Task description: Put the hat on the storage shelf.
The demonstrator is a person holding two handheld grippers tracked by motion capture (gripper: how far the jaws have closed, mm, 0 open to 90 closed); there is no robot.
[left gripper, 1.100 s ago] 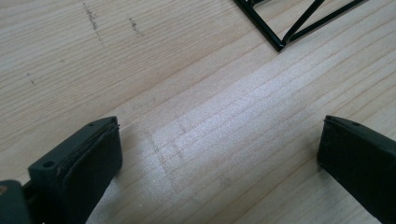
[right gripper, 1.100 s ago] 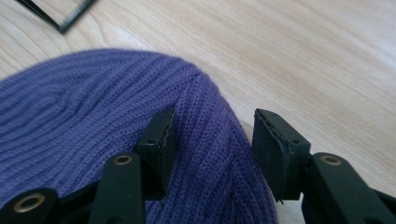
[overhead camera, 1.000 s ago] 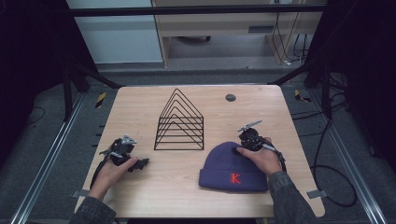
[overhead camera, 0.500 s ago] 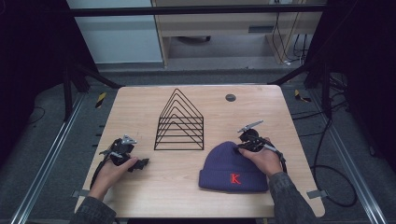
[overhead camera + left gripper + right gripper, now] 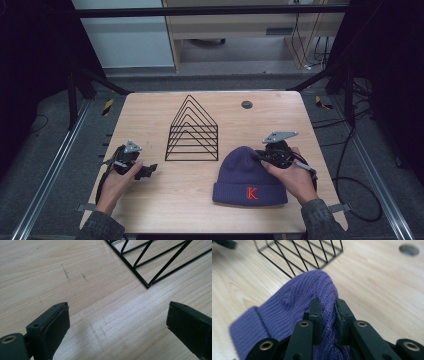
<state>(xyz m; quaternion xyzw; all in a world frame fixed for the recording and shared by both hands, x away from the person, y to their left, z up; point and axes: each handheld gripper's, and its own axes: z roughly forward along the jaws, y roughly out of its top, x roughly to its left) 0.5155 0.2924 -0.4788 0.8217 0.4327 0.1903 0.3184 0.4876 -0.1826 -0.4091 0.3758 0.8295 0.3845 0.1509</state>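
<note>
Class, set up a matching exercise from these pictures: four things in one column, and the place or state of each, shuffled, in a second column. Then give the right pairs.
1. purple beanie
2. black wire rack
3. left gripper
4. right gripper

A. jaws wide apart over bare wood
B. lies flat, red K on its cuff
C. clamped on knit fabric
D. stands near the table's middle

Pairs: 1-B, 2-D, 3-A, 4-C

A lab: framed test table [image 5: 150,107], cables [image 5: 350,165], dark surroundings.

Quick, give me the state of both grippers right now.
Left gripper: open, holding nothing, over bare table.
Right gripper: shut on the purple beanie, knit pinched between its fingers.
</note>
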